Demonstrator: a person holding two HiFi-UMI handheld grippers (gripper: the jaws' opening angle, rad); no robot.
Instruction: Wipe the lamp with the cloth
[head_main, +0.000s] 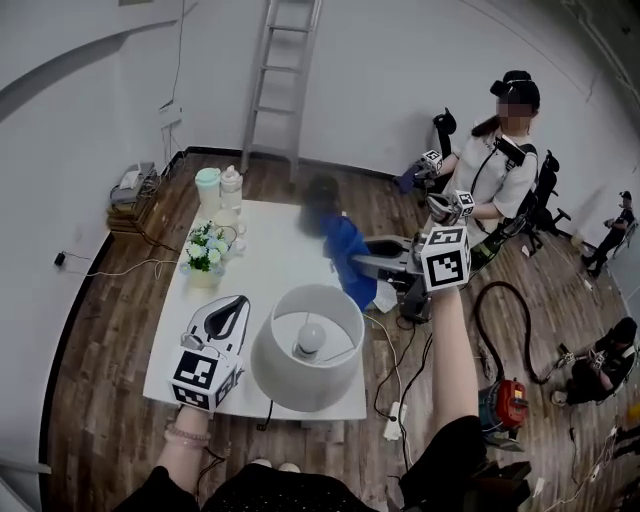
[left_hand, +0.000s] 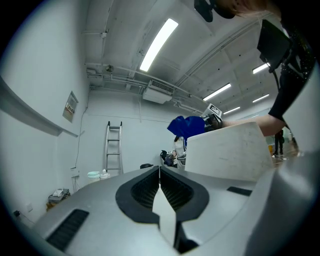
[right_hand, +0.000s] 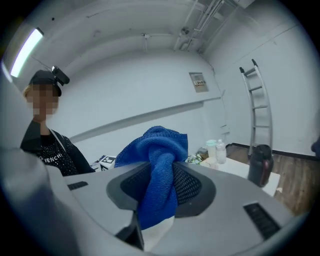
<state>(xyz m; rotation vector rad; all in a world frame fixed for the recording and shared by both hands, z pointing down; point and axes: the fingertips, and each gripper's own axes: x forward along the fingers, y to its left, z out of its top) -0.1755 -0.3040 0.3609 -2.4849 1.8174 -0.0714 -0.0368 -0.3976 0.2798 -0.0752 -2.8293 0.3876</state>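
Head view: looks steeply down on the desk (head_main: 270, 250) from above. Left gripper view: sits low, close beside the lamp (left_hand: 225, 152), facing the ladder (left_hand: 114, 147) wall. Right gripper view: looks along its fingers (right_hand: 194, 187), close on the cloth (right_hand: 160, 170). All share ladder and cloth.

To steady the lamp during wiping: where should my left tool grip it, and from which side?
Probably the lamp shade's top rim, on its left side, coming from above with one jaw inside and one outside: the shade is too wide to span and open on top. The left tool, now shut, sits beside that side.
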